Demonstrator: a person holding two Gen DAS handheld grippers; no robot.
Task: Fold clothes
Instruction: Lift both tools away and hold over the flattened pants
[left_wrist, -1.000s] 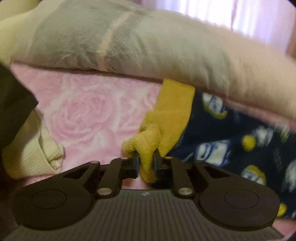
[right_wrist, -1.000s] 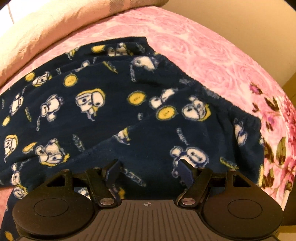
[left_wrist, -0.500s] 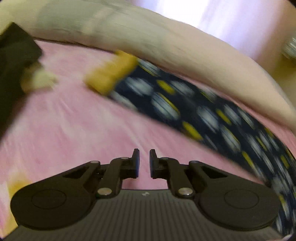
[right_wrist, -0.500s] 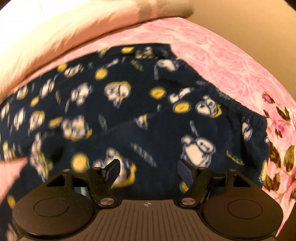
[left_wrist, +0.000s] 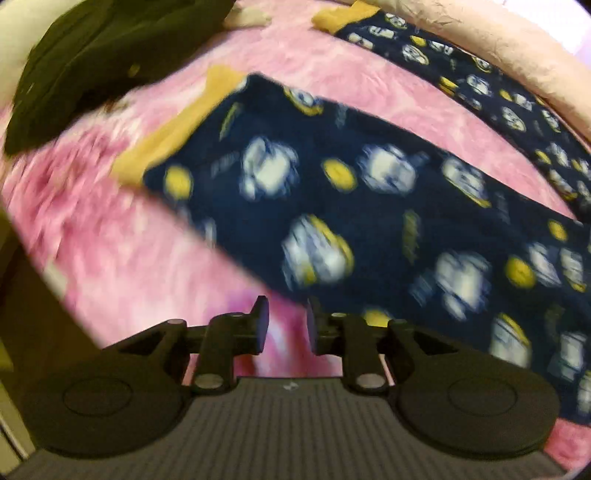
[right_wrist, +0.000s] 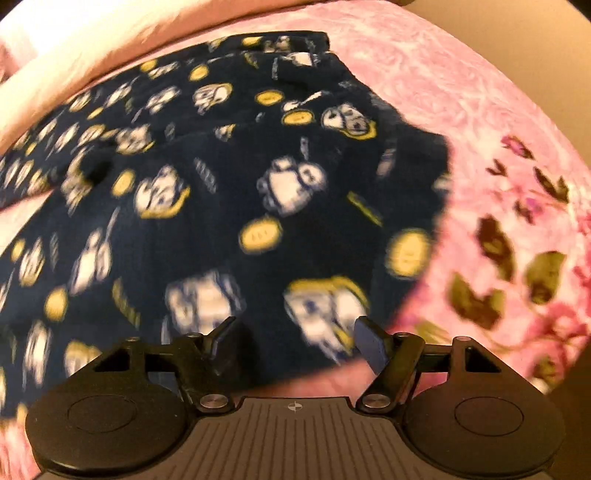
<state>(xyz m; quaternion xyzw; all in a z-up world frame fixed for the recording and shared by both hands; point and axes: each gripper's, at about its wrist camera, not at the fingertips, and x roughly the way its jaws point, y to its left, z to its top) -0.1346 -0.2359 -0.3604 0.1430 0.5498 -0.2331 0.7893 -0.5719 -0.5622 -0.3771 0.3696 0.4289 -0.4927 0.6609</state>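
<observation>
Navy fleece pyjama trousers with white and yellow cartoon print lie spread on the pink floral blanket. In the left wrist view the near leg (left_wrist: 332, 206) ends in a yellow cuff (left_wrist: 173, 136), and the far leg (left_wrist: 491, 85) with its own yellow cuff (left_wrist: 343, 14) lies along the back. My left gripper (left_wrist: 286, 325) is slightly open and empty, hovering by the near leg's lower edge. In the right wrist view the waist end of the trousers (right_wrist: 258, 192) fills the frame. My right gripper (right_wrist: 295, 339) is open and empty just above it.
A dark garment (left_wrist: 92, 55) lies at the far left of the bed. A pale cream duvet (left_wrist: 498, 40) runs along the back and also shows in the right wrist view (right_wrist: 92, 48). The pink blanket (right_wrist: 517, 221) carries a flower print at the right, by the bed edge.
My left gripper let go of the far leg's yellow cuff, swung back toward the near leg and opened a little. My right gripper drew back toward the waistband edge, staying open.
</observation>
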